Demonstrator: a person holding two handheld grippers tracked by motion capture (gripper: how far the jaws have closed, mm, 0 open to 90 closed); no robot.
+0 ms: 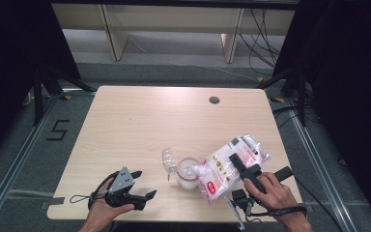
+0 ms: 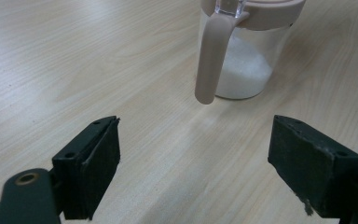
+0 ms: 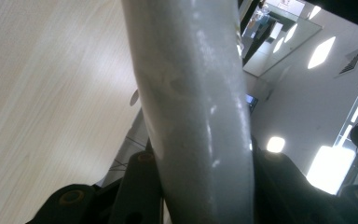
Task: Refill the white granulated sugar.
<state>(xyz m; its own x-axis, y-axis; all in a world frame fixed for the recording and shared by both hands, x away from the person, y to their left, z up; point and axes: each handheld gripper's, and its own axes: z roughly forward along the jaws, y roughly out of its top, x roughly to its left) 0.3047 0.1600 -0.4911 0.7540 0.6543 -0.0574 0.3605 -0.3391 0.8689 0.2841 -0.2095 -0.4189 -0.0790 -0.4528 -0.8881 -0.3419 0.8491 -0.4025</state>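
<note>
Left gripper (image 1: 137, 186): rests at the table's (image 1: 140, 116) near-left edge, jaws wide apart with nothing between them, pointing toward the jar (image 1: 188, 174). Jar: clear, part full of white grains, upright at centre-front with its lid (image 1: 170, 162) flipped open, probably rigid and slippery, best taken by its handle (image 2: 212, 58). Bag (image 1: 229, 166): soft, crinkly, likely shifting and fairly light; right gripper (image 1: 239, 166) clamps its middle, long axis running from far right down-left, the low end at the jar's mouth.
</note>
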